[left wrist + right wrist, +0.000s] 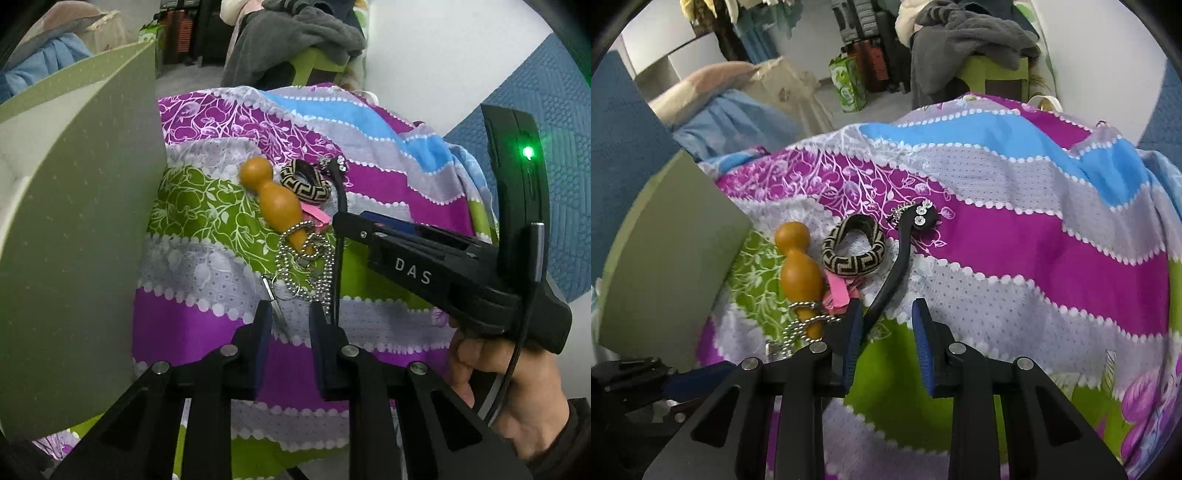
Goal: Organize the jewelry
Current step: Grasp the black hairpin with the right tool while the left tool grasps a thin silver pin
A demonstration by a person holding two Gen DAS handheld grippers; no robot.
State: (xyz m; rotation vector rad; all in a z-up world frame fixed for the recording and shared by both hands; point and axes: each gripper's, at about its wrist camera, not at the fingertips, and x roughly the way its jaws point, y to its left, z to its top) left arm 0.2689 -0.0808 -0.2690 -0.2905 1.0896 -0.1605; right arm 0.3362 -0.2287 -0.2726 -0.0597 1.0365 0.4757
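Striped floral cloth (1015,236) carries jewelry heap: wooden gourd (798,266), patterned bangle (853,251), ball chain (303,266), black rhinestone strap (897,258). Left claw (290,325) narrow, empty, just short of chain. Right claw (886,325) narrow, strap between pads, grip unclear. Green box lid (74,258) stands left.

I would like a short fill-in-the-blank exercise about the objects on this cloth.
1. The gourd is ____ in colour.
2. The black headband carries sparkling ____ at its end.
3. The patterned ring lies between the gourd and the ____.
4. The bead chain is ____ in colour.

Missing words: orange; stones; headband; silver
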